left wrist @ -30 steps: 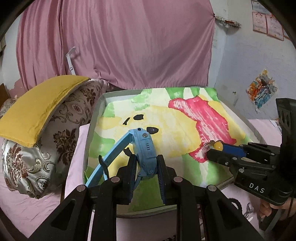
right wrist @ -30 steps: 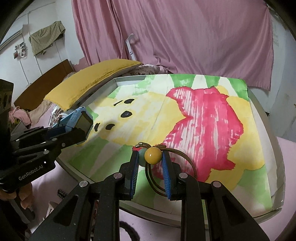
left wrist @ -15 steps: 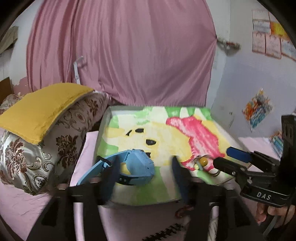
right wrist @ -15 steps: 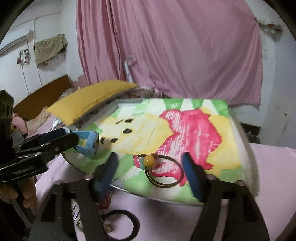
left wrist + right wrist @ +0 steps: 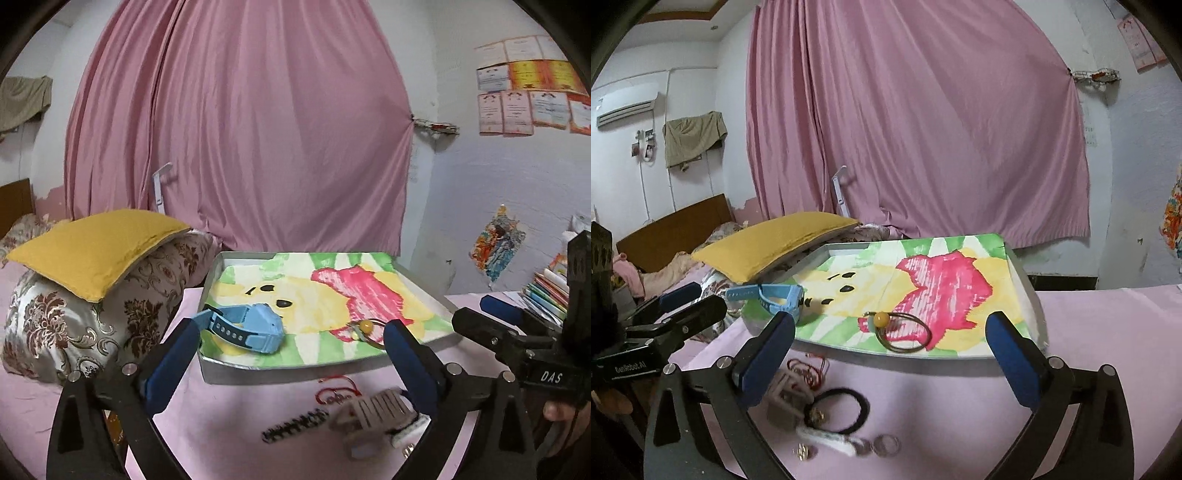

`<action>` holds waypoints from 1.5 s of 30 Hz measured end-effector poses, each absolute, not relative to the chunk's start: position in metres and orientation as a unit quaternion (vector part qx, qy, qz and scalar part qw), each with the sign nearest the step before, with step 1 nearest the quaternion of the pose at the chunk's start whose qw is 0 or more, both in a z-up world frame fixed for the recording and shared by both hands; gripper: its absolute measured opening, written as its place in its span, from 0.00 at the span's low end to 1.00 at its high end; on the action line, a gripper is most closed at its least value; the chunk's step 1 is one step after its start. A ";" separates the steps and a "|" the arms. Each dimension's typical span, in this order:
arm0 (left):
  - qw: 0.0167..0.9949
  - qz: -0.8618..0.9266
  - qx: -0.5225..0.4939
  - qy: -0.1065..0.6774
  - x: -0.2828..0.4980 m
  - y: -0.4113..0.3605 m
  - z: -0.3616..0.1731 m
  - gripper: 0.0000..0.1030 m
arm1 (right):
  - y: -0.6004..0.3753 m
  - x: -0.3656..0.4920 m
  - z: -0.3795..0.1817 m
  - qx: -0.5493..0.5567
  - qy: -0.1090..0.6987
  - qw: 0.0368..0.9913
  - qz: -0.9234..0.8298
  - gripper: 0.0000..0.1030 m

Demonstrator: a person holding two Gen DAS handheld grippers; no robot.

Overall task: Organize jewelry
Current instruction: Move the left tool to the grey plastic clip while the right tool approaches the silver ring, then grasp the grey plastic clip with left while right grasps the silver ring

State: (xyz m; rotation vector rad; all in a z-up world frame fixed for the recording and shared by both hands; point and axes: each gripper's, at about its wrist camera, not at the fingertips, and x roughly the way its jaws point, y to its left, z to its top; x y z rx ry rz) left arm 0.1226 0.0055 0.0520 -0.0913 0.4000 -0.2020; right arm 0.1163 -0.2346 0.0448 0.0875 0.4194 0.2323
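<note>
Two items lie in the tray (image 5: 280, 374): blue watch (image 5: 245, 328) at its 7 o'clock corner, beaded bangle (image 5: 905, 334) near the 5 o'clock edge. Left gripper (image 5: 291, 354) and right gripper (image 5: 890, 345) have just been opening; both stand spread, nothing between them. Judgement: retreat clear before descending on the black hair tie (image 5: 846, 410) below. Smaller loose pieces, including rings (image 5: 884, 445), are blurred; the right gripper's far side is cut off in the left view.
</note>
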 end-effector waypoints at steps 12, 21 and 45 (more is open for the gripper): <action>0.967 -0.124 -0.009 0.222 0.091 0.000 0.038 0.98 | -0.245 0.097 0.034 0.005 0.261 0.957 0.128 0.98; 0.939 -0.144 -0.007 0.313 0.103 -0.006 0.017 0.98 | -0.234 0.110 0.016 -0.017 0.340 0.928 0.155 0.98; 0.906 -0.169 -0.021 0.389 0.124 -0.028 -0.009 0.66 | -0.229 0.119 -0.009 -0.049 0.421 0.888 0.179 0.37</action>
